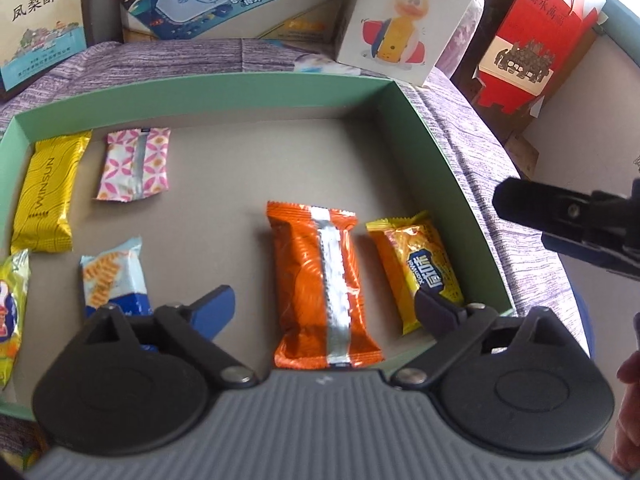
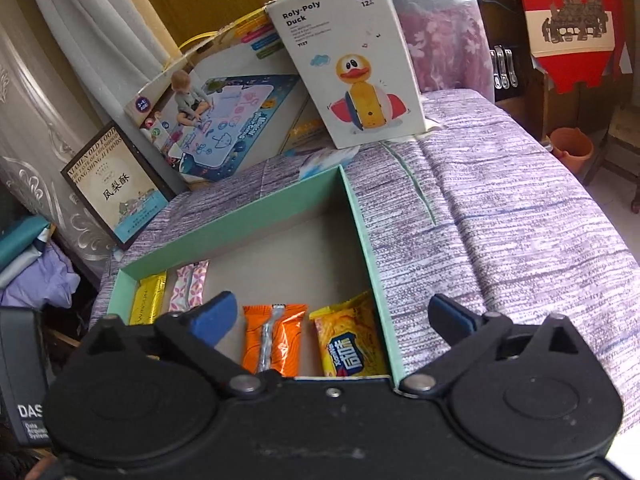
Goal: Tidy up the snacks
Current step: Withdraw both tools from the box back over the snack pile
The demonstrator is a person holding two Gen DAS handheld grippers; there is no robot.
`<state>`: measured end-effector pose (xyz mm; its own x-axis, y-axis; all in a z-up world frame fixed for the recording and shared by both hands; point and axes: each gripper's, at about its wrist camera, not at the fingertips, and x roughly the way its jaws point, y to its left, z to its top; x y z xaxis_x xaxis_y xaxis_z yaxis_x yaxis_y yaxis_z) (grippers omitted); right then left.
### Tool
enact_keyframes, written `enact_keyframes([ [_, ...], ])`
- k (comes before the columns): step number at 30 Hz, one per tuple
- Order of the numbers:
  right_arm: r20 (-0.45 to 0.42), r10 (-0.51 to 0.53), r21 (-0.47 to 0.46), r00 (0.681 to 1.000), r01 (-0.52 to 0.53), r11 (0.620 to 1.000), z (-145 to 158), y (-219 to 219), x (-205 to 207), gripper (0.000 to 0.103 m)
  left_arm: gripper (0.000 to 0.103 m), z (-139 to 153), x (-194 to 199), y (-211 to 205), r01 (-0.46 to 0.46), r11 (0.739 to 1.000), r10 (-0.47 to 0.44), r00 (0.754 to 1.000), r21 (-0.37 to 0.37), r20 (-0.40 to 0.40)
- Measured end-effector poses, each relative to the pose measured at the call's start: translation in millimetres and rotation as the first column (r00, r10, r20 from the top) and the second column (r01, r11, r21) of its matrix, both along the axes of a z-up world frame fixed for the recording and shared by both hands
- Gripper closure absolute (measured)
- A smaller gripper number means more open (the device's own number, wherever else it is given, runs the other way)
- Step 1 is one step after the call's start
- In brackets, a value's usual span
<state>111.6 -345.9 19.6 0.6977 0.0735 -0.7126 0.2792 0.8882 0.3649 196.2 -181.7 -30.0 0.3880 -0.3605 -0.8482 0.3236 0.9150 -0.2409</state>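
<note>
Behind the shallow green cardboard tray (image 1: 436,148), toy and gift boxes crowd the purple bedspread (image 2: 500,216).
Left gripper (image 1: 324,312) and right gripper (image 2: 336,320) both gape empty; snack packets lie below.

left tool (image 1: 324,312): grey ribbed body, black arms, blue pads.

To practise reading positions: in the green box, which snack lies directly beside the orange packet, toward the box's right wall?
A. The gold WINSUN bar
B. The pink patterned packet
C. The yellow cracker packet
C: the yellow cracker packet lies between the orange packet and the green box wall.
</note>
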Motion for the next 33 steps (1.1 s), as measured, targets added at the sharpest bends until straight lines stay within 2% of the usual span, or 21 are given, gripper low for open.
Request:
enact_keyframes([
  [8,-0.047,-0.02,0.015,0.999,0.021,1.0,-3.2,8.4,-31.1,0.0,0.0,23.2,-29.2,18.8,0.032,0.999,-0.032,0.998,0.008,0.046],
  [15,-0.102,-0.004,0.02,0.995,0.006,1.0,-9.4,26.1,-60.6,0.0,0.0,36.0,-63.8,56.6,0.049,0.998,-0.052,0.995,0.043,0.091],
  [21,-0.149,0.014,0.038,0.989,-0.009,0.999,-17.9,41.9,-79.3,0.0,0.0,34.3,-92.6,88.1,0.054,0.997,-0.057,0.995,0.051,0.076],
  [26,-0.174,0.054,0.052,0.983,-0.046,0.998,-23.6,59.4,-92.3,0.0,0.0,24.3,-116.8,103.4,0.062,0.992,-0.071,0.994,0.107,0.08],
  [33,-0.221,0.134,0.058,0.966,-0.124,0.991,-38.3,96.5,-98.2,0.0,0.0,14.6,-130.9,141.8,-0.013,0.993,0.006,0.998,0.115,0.06],
])
